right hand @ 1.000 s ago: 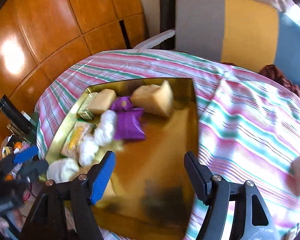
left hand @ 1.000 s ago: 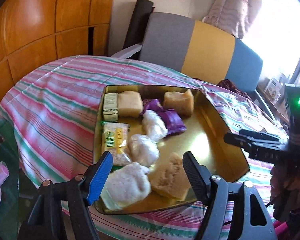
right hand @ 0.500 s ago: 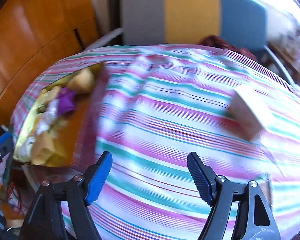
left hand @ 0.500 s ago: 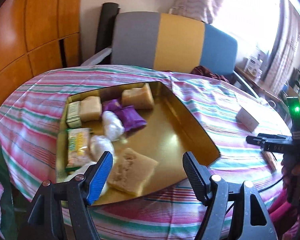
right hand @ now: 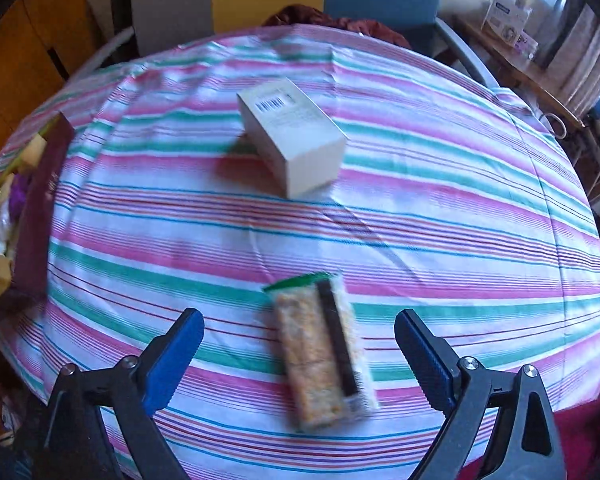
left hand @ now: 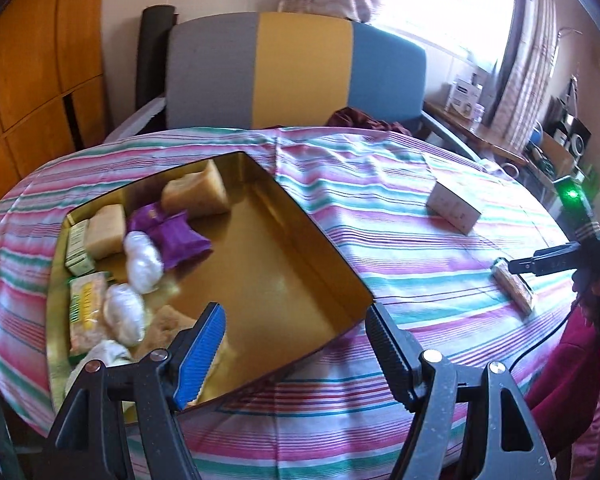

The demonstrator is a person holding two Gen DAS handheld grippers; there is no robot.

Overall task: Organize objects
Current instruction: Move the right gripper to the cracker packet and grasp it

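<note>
**Two grippers spread over a striped table, one above the tray, one above a snack bar**

Two items lie loose on the striped tablecloth (right hand: pixel 420 184): a white box (right hand: pixel 292 140) with a barcode on its top face, and nearer the camera a wrapped snack bar (right hand: pixel 324 356) with a green end and a dark strip down one side. The right gripper (right hand: pixel 298 354) points steeply down at that bar. Its jaws have just been opening and stand wide apart, with the bar lying between them on the cloth, touched by neither pad.

The left gripper (left hand: pixel 296 350) hangs over the near corner of the gold tray (left hand: pixel 332 256), jaws wide and nothing between them. The tray sits on the left part of the table. Its contents crowd the left side: two tan blocks, a purple packet (left hand: pixel 176 232), a small green-and-white carton (left hand: pixel 78 246), a yellow-green packet (left hand: pixel 85 308) and several white wrapped bundles (left hand: pixel 142 262). The right half of the tray floor is bare. From the left wrist view the box and the snack bar both lie well to the right of the tray, the bar just beside the right gripper's tip.

A chair (left hand: pixel 300 68) in grey, yellow and blue stands behind the table.
</note>
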